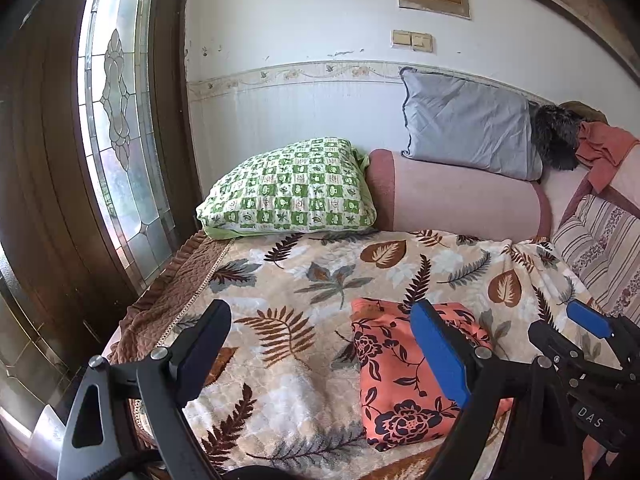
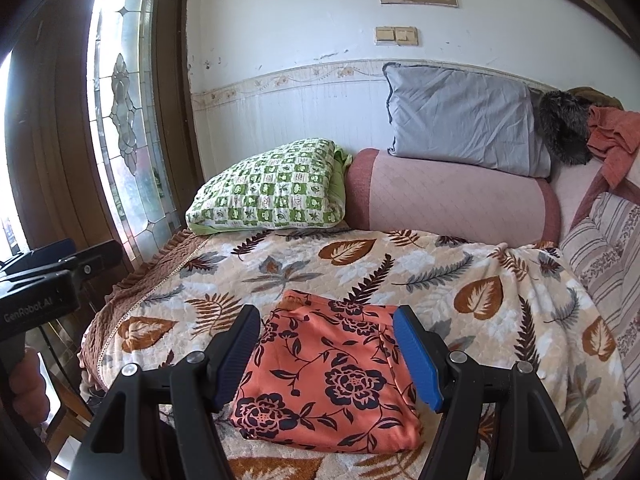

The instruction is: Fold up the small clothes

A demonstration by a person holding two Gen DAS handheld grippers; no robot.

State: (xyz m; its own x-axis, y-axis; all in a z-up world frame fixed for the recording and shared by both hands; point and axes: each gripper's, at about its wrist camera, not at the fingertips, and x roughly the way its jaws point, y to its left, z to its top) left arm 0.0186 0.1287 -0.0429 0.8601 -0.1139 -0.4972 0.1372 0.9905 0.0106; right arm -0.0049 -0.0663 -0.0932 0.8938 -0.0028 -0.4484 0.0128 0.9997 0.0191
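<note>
A small orange garment with dark flowers (image 2: pixel 332 372) lies folded into a compact rectangle on the leaf-patterned blanket (image 2: pixel 460 280). My right gripper (image 2: pixel 326 356) hovers open above it, fingers apart on either side, touching nothing. In the left wrist view the same garment (image 1: pixel 400 384) sits to the right, partly behind my blue fingertip (image 1: pixel 438 350). My left gripper (image 1: pixel 322 348) stands open over bare blanket (image 1: pixel 280 280) left of the garment, holding nothing. The right gripper (image 1: pixel 588 320) shows at that view's right edge.
At the back stand a green checked pillow (image 2: pixel 268 188), a pink bolster (image 2: pixel 456 196) and a grey pillow (image 2: pixel 464 116). A striped cushion (image 2: pixel 608 256) is at the right. A door with leaded glass (image 2: pixel 124 120) is beyond the bed's left edge.
</note>
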